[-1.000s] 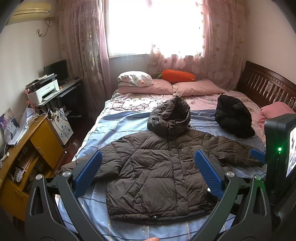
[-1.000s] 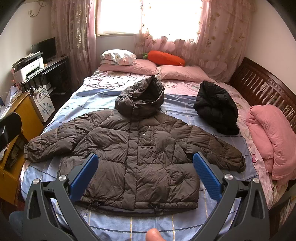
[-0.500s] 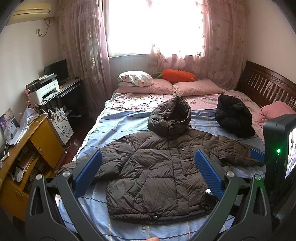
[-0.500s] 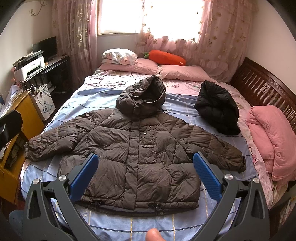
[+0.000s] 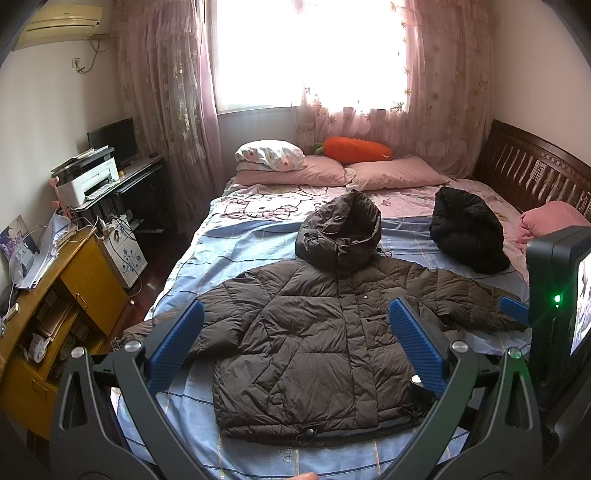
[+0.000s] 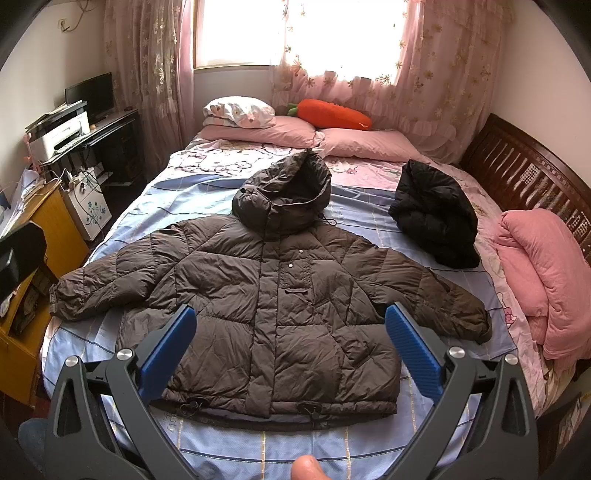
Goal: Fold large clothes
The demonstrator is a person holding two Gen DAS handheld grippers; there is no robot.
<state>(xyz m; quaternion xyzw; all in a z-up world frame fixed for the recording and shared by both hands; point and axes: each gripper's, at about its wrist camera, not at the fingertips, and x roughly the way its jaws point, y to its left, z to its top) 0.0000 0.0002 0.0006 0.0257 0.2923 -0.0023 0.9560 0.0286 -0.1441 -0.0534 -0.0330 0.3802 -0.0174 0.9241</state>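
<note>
brown puffer jacket (image 6: 266, 295) lies flat on the bed (image 6: 155, 199), sleeves spread, hood up. left gripper (image 5: 295, 347) and right gripper (image 6: 291, 347) gape wide, empty. left cuff hidden in the left view.

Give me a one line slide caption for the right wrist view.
Open right gripper hovers above a brown hooded puffer jacket spread flat on the bed.

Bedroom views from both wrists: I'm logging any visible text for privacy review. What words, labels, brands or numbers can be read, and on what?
Bed sheet: small print near the brown jacket hem, too blurred to read.
Bed sheet, same print from the right wrist: unreadable.
Air conditioner: no legible brand.
Printer: no readable label.
Nothing else legible.
</note>
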